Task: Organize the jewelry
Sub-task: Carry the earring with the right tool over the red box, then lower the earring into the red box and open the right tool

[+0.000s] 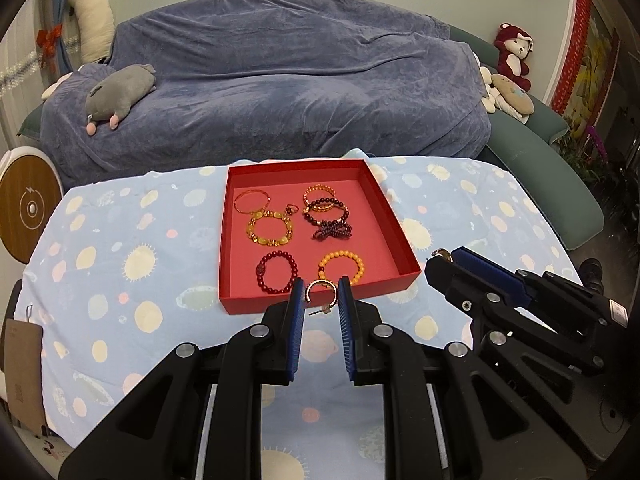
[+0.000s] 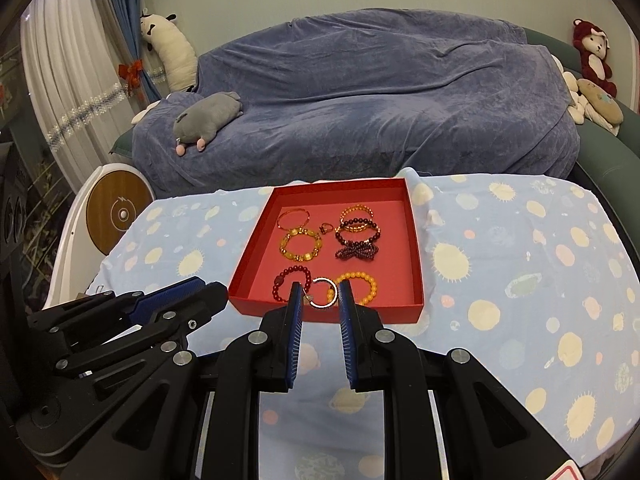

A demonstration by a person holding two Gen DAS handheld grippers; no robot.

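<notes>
Nearest thing: both grippers are carrying 1 hoop earring apiece. The left gripper (image 1: 320, 294) is clenched on a gold hoop earring (image 1: 319, 289) with its post sticking out sideways below, and the right gripper (image 2: 319, 294) is clamped on a silvery hoop (image 2: 322, 293) with a tiny charm at 1 side. Both hoops are thin, hard metal wire, pinched across their width by ribbed blue pads, so I'd guess they can twist or pop out easily.

So the step in hand looks like carrying the pair to the red tray (image 1: 400, 240) just ahead. Next move, as I read it: get over a bare patch of the floor, go low, then let go gently so they don't bounce.

The tray is shallow, matte card, square, sitting on a soft blue planet-print cloth (image 1: 120, 240). Inside: a glossy red bead bracelet (image 1: 277, 274), an orange bead bracelet (image 1: 341, 269), chunky amber beads (image 1: 269, 229), dark garnet strands (image 1: 330, 220), a thin gold bangle (image 1: 252, 201), a small ring (image 1: 291, 209).

Behind it, a sofa under a velvety blue throw (image 1: 280, 80).
</notes>
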